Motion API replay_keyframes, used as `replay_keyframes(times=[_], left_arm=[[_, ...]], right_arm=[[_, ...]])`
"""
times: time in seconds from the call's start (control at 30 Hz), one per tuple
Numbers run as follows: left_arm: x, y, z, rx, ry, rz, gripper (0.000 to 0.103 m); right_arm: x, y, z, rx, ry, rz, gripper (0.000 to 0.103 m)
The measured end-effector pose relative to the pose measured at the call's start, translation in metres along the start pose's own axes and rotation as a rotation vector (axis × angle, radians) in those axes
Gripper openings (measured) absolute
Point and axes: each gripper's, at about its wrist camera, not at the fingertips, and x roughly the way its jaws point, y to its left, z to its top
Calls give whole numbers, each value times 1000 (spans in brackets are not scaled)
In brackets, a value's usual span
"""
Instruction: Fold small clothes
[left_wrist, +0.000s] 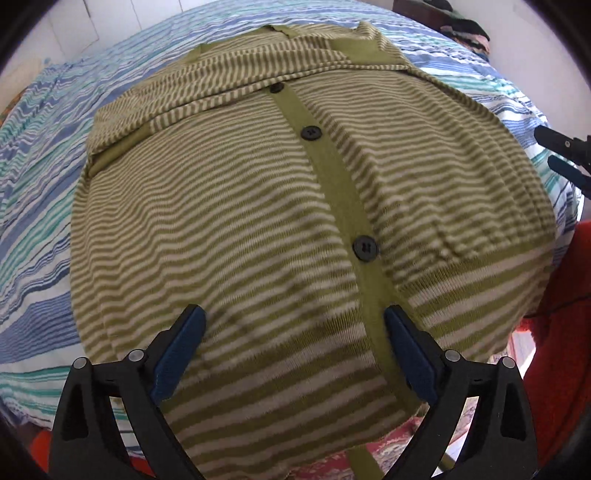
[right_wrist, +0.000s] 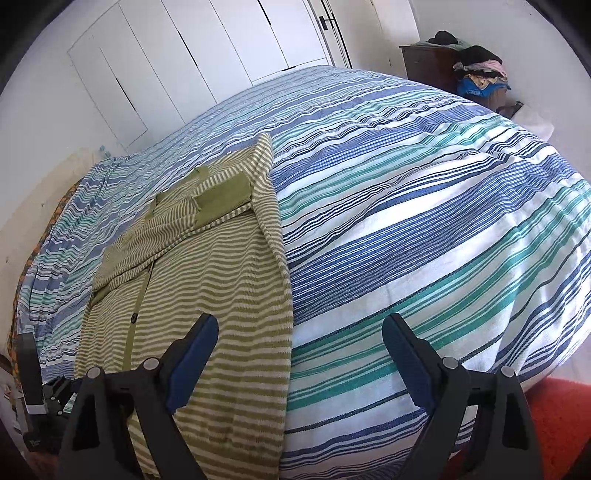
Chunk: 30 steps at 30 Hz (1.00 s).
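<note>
Knitwear first: an olive-and-cream striped button-front cardigan (left_wrist: 258, 206) lies flat on the blue, teal and white striped bedspread (right_wrist: 424, 206), both sleeves folded across its chest toward 12 o'clock. The left gripper (left_wrist: 295, 350) hovers over the hem at 6 o'clock — jaws spread, grasping nothing. The right gripper (right_wrist: 301, 354) straddles the cardigan's side edge, likewise released — its fingers (left_wrist: 565, 155) show at 3 o'clock in the left view.

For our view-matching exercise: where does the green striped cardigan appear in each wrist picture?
Left wrist: the cardigan fills the centre, button band running down the middle, under the open left gripper.
Right wrist: it lies at lower left, partly under the open right gripper.
Shared landmark: the blue-striped bedcover.
</note>
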Motion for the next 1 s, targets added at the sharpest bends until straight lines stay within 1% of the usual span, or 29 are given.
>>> replay_keyframes(times=[0.13,0.23,0.3,0.37,0.43,0.53,0.67,0.73,0.87,0.97,1.0], left_arm=[[-15,0,-20,2,-26,-10,97],[-19,9,-23,-39,-21,-39,97],[-28,16,-25,-70,-45,-11,97],[-38,29,-27,-113,-97,7,97],[-49,51,-28,-179,-145,18,97],[-55,90,-31,-288,-187,70,97],[-38,147,-42,-416,-153,165,97],[-27,175,-42,-449,-134,206,97],[-9,231,-26,-508,-97,271,97],[1,267,-10,-569,-104,307,97],[9,277,-3,-574,-91,313,97]], right_arm=[[-2,7,-4,-42,-15,-36,90],[-3,14,-5,-78,-26,-55,90],[-5,19,-8,-98,-34,-65,90],[-8,24,-10,-123,-47,-75,90],[-11,29,-12,-153,-60,-86,90],[-11,35,-15,-194,-62,-104,90],[-7,40,-18,-223,-46,-121,90],[-7,43,-20,-231,-48,-124,90],[-7,49,-22,-241,-45,-126,90],[-3,53,-24,-246,-30,-133,90],[-2,55,-24,-250,-28,-136,90]])
